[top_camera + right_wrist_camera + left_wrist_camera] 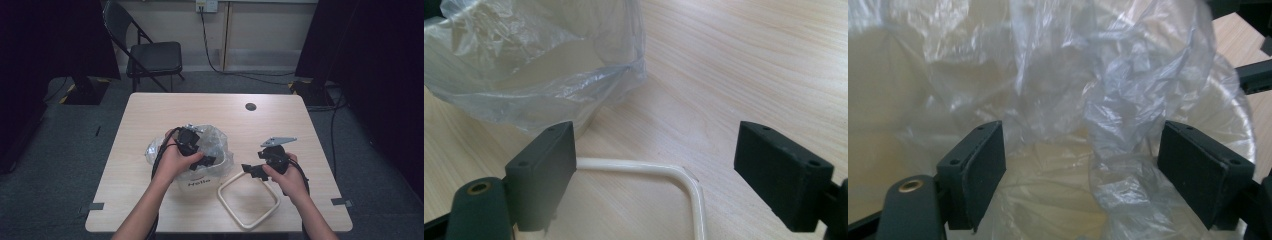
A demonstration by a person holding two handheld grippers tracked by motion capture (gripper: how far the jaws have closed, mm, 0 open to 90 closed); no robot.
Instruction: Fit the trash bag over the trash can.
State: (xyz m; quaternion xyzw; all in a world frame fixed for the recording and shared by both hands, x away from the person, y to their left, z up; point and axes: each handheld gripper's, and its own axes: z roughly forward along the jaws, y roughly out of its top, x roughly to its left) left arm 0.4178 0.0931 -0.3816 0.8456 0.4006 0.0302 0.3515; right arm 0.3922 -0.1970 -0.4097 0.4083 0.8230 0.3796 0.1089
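Right gripper view alone shows the cream frame (659, 172) between open claw (654, 180) jaws.

A bare recording room: dark curtains (45, 40), lone folding chair (150, 55), taped-down table (165, 107), loose floor cables (240, 75).

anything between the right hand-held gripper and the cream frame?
Nothing: in the right gripper view the open right hand-held gripper hangs over the cream frame, a corner lying between its jaws on bare table.

Clear plastic bag (212, 145), cream bin (200, 182) w/ black lettering, cream ring (247, 199), pale wood-grain table (210, 107), black jaws
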